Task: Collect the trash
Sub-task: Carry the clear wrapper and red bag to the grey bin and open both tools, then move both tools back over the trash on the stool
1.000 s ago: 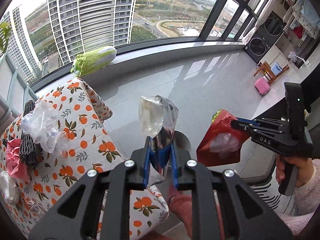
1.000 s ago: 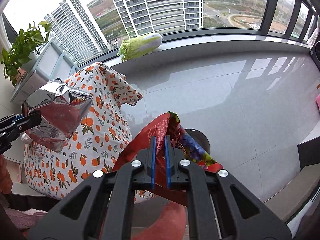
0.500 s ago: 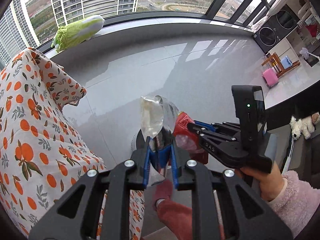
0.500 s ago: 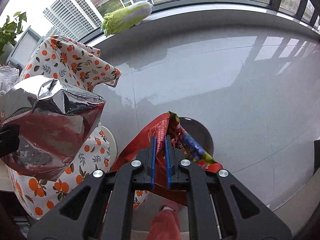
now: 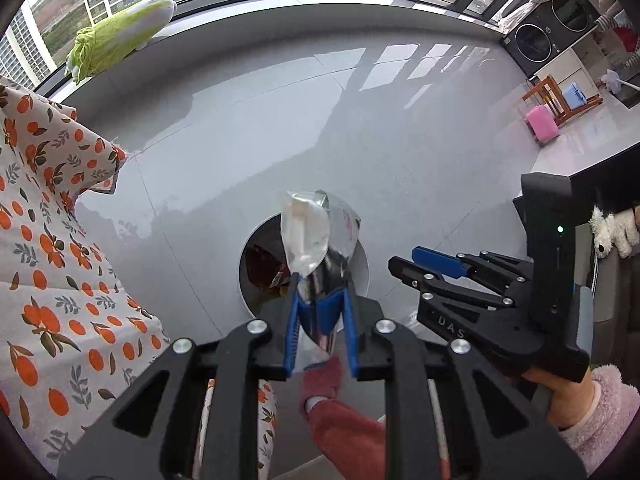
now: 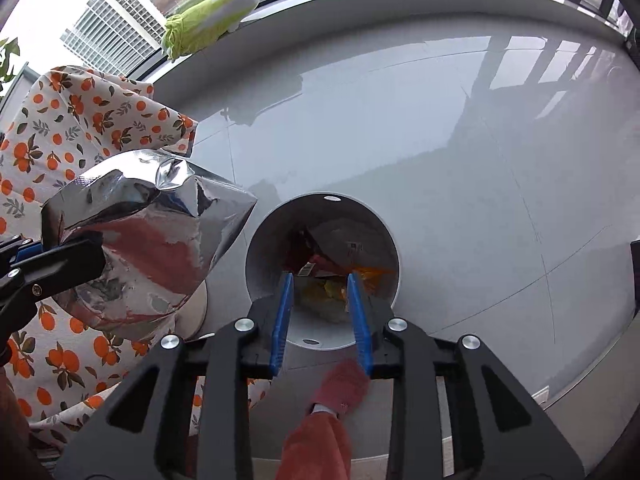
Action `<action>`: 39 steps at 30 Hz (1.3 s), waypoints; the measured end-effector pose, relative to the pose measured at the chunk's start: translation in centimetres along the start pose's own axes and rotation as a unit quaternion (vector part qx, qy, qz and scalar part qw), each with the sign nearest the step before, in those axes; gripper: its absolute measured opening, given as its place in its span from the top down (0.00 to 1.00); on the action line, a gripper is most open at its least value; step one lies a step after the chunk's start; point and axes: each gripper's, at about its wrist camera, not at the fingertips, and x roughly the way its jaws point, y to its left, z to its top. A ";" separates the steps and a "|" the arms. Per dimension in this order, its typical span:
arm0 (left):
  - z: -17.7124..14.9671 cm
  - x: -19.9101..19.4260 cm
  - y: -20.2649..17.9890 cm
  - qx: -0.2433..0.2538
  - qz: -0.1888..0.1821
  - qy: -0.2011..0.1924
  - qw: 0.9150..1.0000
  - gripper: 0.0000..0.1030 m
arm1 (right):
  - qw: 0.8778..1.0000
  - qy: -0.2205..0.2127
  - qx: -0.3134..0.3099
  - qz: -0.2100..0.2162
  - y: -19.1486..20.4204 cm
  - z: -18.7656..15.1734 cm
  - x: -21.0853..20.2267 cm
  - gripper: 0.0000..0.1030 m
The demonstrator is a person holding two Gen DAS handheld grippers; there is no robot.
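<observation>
- Silver foil bag (image 6: 148,248) sits clamped in my left gripper (image 5: 320,312), pinched near its lower end, open top standing up past the fingertips.
- In the left wrist view the bag (image 5: 316,240) hangs right over the mouth of the grey bin (image 5: 362,268); in the right wrist view it reads left of the bin (image 6: 260,256), close to the rim.
- Bin holds wrappers already: red, orange, yellow-green pieces at the bottom (image 6: 332,276).
- My right gripper (image 6: 320,312) is spread wide with nothing between its 2 blue pads, aimed straight down into the bin.
- Orange-print tablecloth (image 5: 48,264) drapes to the left of the bin.
- Cabbage plush (image 6: 208,20) lies on the window ledge, well apart.
</observation>
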 end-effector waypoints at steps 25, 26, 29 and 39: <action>-4.1 -13.8 7.0 -0.071 0.085 -0.049 0.993 0.32 | 0.992 -0.023 -0.124 0.019 11.7 0.1 -11.5 0.51; -4.8 -15.4 8.0 -0.081 0.095 -0.055 0.991 0.31 | 0.989 -0.027 -0.141 0.026 13.7 0.3 -12.2 0.49; -7.4 -20.0 11.7 -0.117 0.121 -0.071 0.983 0.29 | 0.980 -0.033 -0.188 0.050 19.9 0.4 -14.2 0.45; -18.6 -34.3 24.9 -0.251 0.209 -0.107 0.939 0.29 | 0.939 -0.042 -0.319 0.120 40.8 -1.5 -18.4 0.38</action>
